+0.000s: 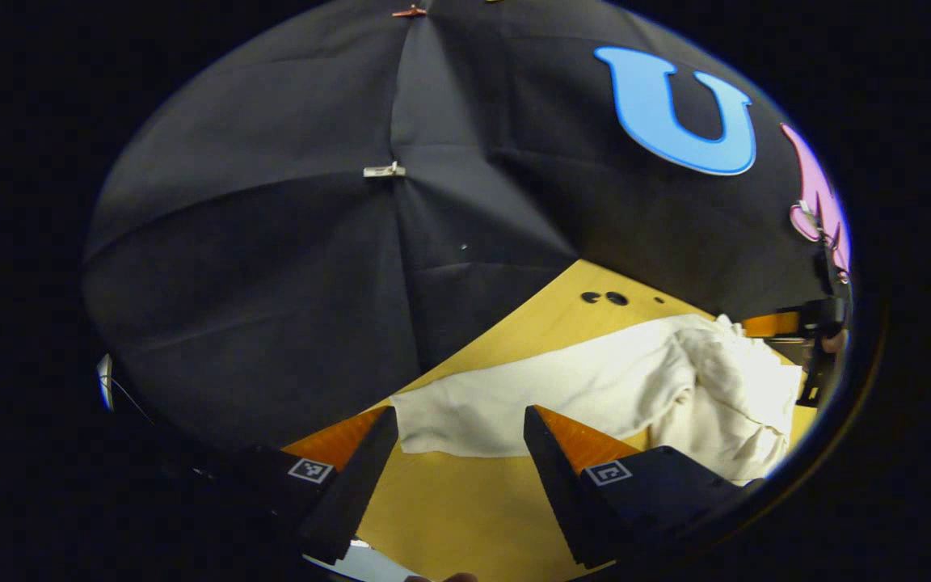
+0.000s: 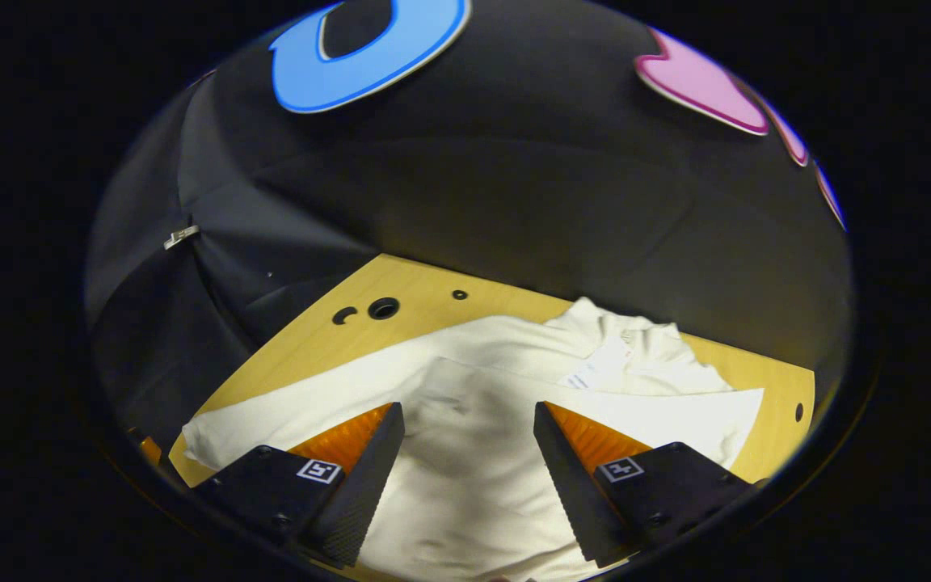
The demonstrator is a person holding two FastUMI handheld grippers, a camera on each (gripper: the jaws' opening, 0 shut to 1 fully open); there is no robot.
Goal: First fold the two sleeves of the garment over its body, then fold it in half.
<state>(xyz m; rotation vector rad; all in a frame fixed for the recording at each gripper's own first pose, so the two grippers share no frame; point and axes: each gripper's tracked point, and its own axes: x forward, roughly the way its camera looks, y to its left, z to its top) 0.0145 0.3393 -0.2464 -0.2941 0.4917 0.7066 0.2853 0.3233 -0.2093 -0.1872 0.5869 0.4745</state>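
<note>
A white long-sleeved garment (image 2: pixel 465 453) lies spread on the wooden table (image 2: pixel 409 279), collar (image 2: pixel 619 331) toward the far wall. One sleeve (image 1: pixel 530 396) stretches out flat to the left, its cuff end just ahead of my left gripper (image 1: pixel 461 424). That gripper stands open above the bare wood with nothing between its fingers. My right gripper (image 2: pixel 469 420) hovers open over the garment's body, holding nothing. The other sleeve (image 2: pixel 708 420) runs out to the right. In the left gripper view, the other gripper (image 1: pixel 817 339) shows at the far right edge, beyond the bunched body cloth (image 1: pixel 736 396).
The black cloth wall (image 1: pixel 312 242) closes in the table at the back and left. Small round holes (image 2: pixel 383 308) sit in the tabletop near its far left corner. Bare wood (image 1: pixel 449 501) lies in front of the left sleeve.
</note>
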